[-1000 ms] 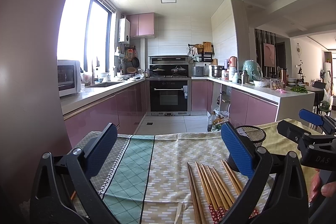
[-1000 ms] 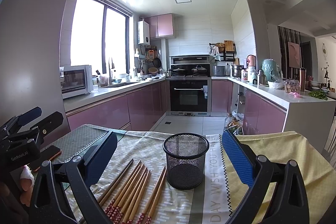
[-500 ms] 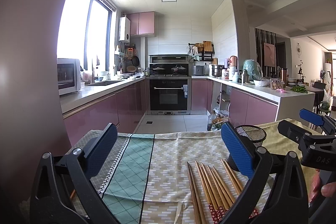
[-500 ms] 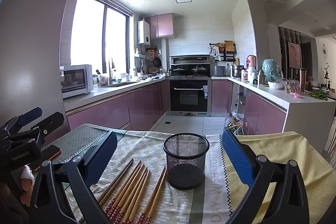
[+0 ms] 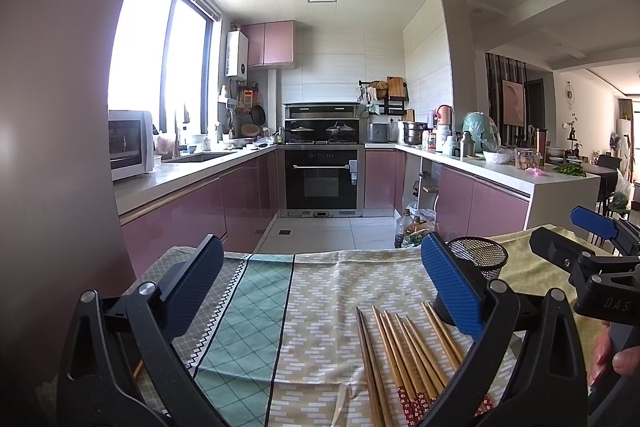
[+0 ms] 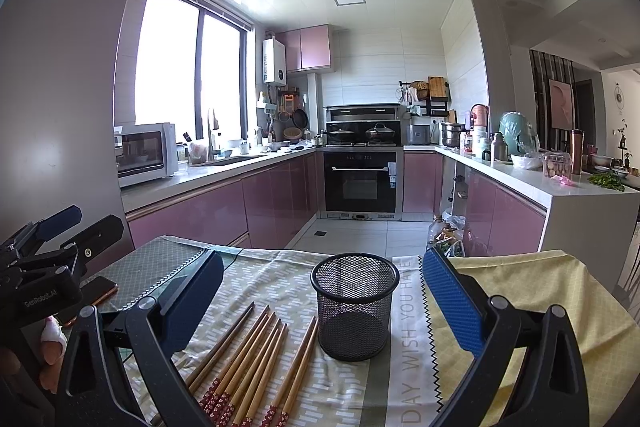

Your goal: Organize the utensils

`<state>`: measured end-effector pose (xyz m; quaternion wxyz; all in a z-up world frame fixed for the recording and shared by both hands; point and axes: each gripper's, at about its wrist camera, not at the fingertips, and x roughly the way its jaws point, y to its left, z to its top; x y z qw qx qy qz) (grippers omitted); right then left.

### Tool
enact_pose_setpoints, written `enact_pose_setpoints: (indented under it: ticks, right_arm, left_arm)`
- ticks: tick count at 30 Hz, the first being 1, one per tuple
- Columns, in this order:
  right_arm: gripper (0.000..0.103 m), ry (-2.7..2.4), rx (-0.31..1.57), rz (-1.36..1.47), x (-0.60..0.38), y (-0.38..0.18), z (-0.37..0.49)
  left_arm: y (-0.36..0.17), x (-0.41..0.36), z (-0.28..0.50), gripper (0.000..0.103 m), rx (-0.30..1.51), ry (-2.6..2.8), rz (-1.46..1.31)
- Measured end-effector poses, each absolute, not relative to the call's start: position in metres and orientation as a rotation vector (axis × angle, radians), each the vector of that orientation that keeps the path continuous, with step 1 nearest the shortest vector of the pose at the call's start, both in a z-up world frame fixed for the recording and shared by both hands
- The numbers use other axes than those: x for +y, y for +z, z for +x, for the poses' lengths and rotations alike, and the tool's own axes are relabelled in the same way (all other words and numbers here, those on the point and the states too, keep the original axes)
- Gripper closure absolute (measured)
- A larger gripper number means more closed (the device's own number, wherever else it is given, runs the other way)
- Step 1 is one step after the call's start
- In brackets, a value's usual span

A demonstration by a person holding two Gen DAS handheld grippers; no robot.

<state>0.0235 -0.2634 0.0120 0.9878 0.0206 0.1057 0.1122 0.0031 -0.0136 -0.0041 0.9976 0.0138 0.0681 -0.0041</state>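
Note:
Several wooden chopsticks with red patterned ends lie side by side on the patterned cloth, just left of an upright black mesh holder. In the left wrist view the chopsticks lie low and right of centre, and the mesh holder shows partly behind the right finger. My left gripper hovers open above the cloth with nothing between its fingers. My right gripper is open too, framing the holder from above and behind. Each gripper appears at the edge of the other's view.
The table carries a teal and beige patterned cloth, with a yellow cloth on the right. A phone lies at the table's left edge. Beyond the far edge is a kitchen with pink cabinets, an oven and crowded counters.

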Motion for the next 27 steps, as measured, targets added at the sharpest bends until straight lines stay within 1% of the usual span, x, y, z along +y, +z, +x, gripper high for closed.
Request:
enact_pose_setpoints:
  ticks: [27]
  right_arm:
    - [0.007, 0.233, 0.217, 0.044, -0.265, 0.012, 0.023]
  left_arm:
    - [-0.015, -0.02, 0.004, 0.006, 0.159, -0.018, 0.039]
